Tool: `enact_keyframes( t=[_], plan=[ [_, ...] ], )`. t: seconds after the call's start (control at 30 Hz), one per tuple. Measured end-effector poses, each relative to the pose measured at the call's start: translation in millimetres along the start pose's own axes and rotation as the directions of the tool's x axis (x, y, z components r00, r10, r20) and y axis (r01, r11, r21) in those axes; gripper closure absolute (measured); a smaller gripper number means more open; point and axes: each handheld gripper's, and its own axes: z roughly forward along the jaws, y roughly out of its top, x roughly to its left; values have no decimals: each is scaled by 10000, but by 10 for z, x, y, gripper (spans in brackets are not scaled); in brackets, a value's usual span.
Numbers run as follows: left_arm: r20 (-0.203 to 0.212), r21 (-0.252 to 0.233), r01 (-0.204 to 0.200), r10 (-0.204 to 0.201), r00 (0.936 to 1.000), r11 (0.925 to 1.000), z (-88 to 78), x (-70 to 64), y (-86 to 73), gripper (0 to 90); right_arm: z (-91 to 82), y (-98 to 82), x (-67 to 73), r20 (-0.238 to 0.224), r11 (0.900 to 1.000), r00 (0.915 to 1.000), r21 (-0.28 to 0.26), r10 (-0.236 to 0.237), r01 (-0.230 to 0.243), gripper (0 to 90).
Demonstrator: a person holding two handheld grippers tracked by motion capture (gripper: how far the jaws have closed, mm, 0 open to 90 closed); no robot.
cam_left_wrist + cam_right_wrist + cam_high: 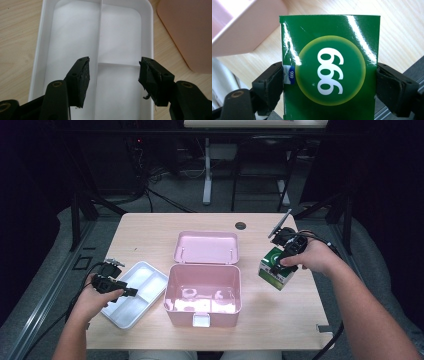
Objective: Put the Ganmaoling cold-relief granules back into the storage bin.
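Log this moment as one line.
right gripper: shut on green box, right of pink case | left gripper: open above white tray | case lid: open

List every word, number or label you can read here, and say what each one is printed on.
"999": large white digits in the yellow-ringed circle on the green box, seen upside down in the right gripper view.
"999": tiny white digits on the blue tab at that box's edge.
Print on the box's white side in the high view: too small to read.

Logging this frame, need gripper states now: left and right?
Left gripper: open, empty, over the white divided plastic tray.
Right gripper: shut on the glossy green cardboard box marked 999.
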Motion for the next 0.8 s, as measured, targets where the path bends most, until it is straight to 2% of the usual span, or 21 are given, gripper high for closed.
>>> enact_keyframes(
  t=[0.07, 0.1, 0.13, 0.2, 0.23, 0.27, 0.33, 0.5, 0.53, 0.57, 0.6, 0.67, 0.7, 0.73, 0.8],
  plan=[
    [6, 6, 0, 0, 10000, 10000, 3, 1, 0, 414, -36, 15, 35, -28, 9993, 9994, -104, -346, 345, 152],
    [6, 6, 0, 0, 10000, 10000, 3, 1, 0, 414, -36, 15, 35, -28, 9993, 9994, -104, -346, 345, 152],
    [25, 18, -2, 2, 10000, 10000, 5, 4, -1, 414, -75, 34, 83, -68, 9966, 9968, -210, -798, 797, 152],
    [34, 19, -21, 21, 10000, 10000, 6, 8, -2, 414, -102, 55, 127, -73, 9931, 9933, -247, -1151, 1149, 152],
    [34, 19, -21, 21, 10000, 10000, 6, 8, -2, 414, -102, 55, 127, -73, 9931, 9933, -247, -1151, 1149, 152],
    [37, 19, -26, 26, 10000, 10000, 7, 12, -3, 414, -124, 79, 177, -22, 9889, 9891, -214, -1472, 1471, 152],
    [32, 8, -36, 36, 10000, 10000, 7, 15, -4, 414, -144, 103, 215, -11, 9841, 9843, -172, -1768, 1767, 152],
    [53, -6, -41, 41, 10000, 10000, 4, 20, -5, 414, -200, 158, 296, -158, 9765, 9765, -174, -2151, 2149, 152],
    [67, -11, -23, 23, 10000, 10000, 5, 19, -6, 414, -232, 188, 347, -174, 9697, 9697, -200, -2439, 2435, 152],
    [67, -11, -23, 23, 10000, 10000, 5, 19, -6, 414, -232, 188, 347, -174, 9697, 9697, -200, -2439, 2435, 152],
    [80, -14, -43, 43, 10000, 10000, 3, 21, -5, 414, -260, 213, 395, -192, 9632, 9632, -194, -2683, 2679, 152],
    [87, -21, -37, 37, 10000, 10000, 0, 21, -5, 414, -291, 239, 436, -177, 9559, 9558, -163, -2936, 2934, 152],
    [87, -21, -37, 37, 10000, 10000, 0, 21, -5, 414, -291, 239, 436, -177, 9559, 9558, -163, -2936, 2934, 152],
    [85, -36, -1, 1, 10000, 10000, -3, 19, -6, 414, -323, 264, 477, -178, 9502, 9501, -185, -3113, 3110, 152],
    [83, -27, -39, 39, 10000, 10000, -1, 22, -6, 414, -351, 287, 507, -147, 9463, 9464, -216, -3228, 3224, 152]
  ],
)
